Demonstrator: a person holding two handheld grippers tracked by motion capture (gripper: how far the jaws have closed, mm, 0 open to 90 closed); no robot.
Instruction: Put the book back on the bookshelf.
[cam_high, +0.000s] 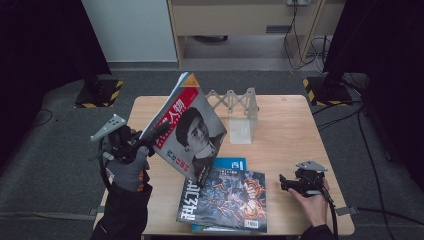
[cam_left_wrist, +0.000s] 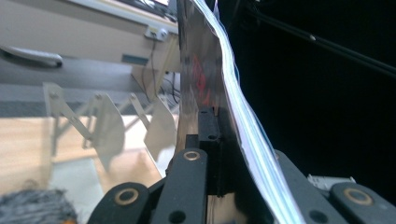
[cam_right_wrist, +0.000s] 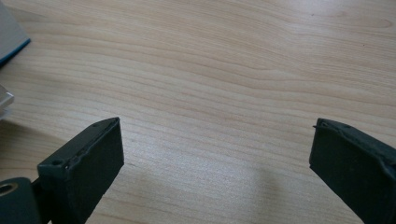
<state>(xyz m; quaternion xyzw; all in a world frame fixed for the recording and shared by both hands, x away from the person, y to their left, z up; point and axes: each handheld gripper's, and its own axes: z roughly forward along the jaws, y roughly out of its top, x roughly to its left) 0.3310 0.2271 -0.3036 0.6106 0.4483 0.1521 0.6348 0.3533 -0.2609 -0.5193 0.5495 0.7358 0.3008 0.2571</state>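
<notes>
- Evidently the table bears a folding rack at its far side, likely where the lifted magazine is meant to go.
- The magazine tilts above the table's left half, over a stack of magazines.
- The left gripper is clamped on its left edge.
- The right gripper hovers low, jaws wide apart, holding nothing.

Black claws with brass-ringed screws and grey three-cornered top plates; left hand grey-gloved, dark sleeve.
</notes>
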